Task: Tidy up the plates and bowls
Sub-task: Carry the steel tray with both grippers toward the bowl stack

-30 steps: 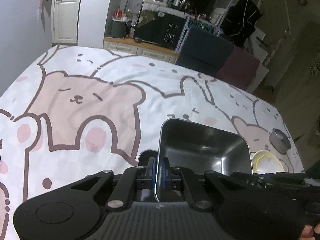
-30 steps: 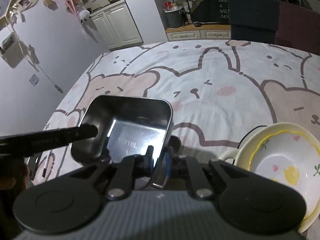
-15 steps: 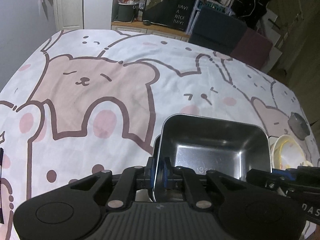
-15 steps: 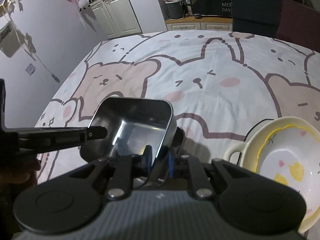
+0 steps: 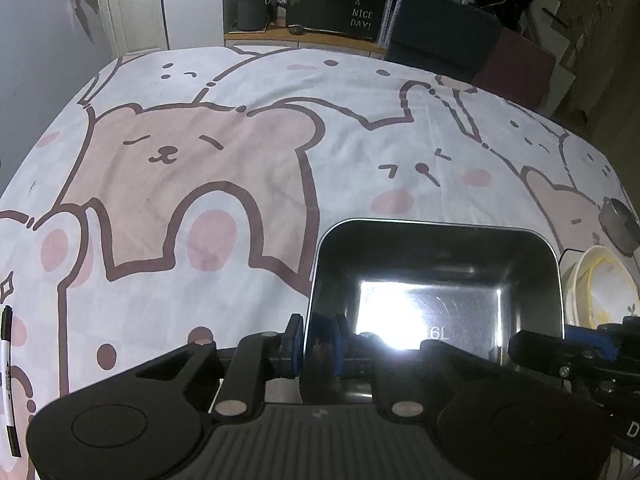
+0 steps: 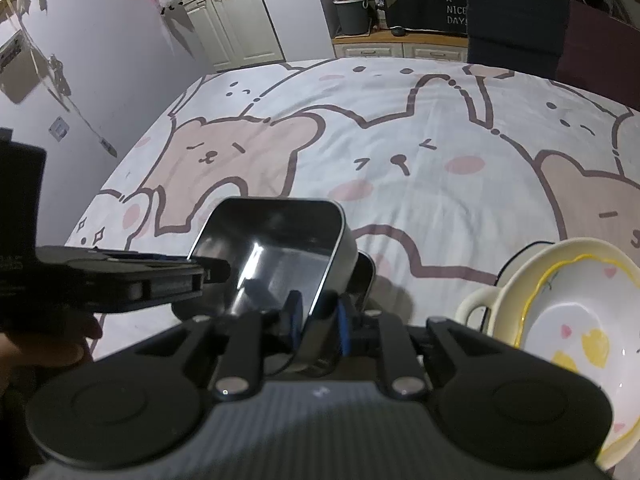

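A square steel tray is held over the bear-print tablecloth by both grippers. My left gripper is shut on the tray's near left wall. My right gripper is shut on the same steel tray at its near right wall. The left gripper also shows in the right wrist view, at the tray's left side. A cream and yellow bowl with a handle sits to the right of the tray; it also shows in the left wrist view.
A small round metal lid lies beyond the bowl at the right. A black and white marker lies at the left table edge. Dark chairs stand at the far side of the table.
Both grippers have moved the steel tray, which now sits more level and closer to the bowl. The grips have not changed.
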`<state>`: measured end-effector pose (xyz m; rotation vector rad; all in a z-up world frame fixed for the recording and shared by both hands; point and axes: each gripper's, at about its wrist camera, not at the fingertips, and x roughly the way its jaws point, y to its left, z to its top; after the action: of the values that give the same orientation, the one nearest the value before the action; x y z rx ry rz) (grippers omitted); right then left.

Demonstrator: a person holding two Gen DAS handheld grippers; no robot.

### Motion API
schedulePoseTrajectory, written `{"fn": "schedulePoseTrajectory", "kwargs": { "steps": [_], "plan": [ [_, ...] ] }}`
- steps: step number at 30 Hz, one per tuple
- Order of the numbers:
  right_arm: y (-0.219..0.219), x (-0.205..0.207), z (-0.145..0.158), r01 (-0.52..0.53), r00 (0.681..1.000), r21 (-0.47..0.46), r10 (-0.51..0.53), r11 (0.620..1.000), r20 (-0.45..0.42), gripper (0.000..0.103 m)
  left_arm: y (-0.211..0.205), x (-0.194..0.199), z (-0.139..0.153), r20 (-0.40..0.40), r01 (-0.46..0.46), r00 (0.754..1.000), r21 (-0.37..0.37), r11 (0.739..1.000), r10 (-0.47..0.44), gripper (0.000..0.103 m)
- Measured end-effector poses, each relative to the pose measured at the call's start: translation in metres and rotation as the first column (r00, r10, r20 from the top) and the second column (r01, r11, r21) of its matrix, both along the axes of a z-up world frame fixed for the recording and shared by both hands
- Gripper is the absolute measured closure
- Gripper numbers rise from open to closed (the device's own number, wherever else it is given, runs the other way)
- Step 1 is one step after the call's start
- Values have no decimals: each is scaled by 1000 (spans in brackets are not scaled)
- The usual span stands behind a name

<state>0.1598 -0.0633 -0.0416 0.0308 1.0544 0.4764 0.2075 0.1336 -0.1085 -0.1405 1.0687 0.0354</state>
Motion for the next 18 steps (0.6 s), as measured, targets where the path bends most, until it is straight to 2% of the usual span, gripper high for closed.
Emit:
{"fn": "schedulePoseTrajectory", "kwargs": {
  "steps": [18],
  "plan": [
    [15,1,-13,-39,999,-94,37,995,-22,81,-5,10,-11,-49,25,999,39,999,-23,83]
  ]
}}
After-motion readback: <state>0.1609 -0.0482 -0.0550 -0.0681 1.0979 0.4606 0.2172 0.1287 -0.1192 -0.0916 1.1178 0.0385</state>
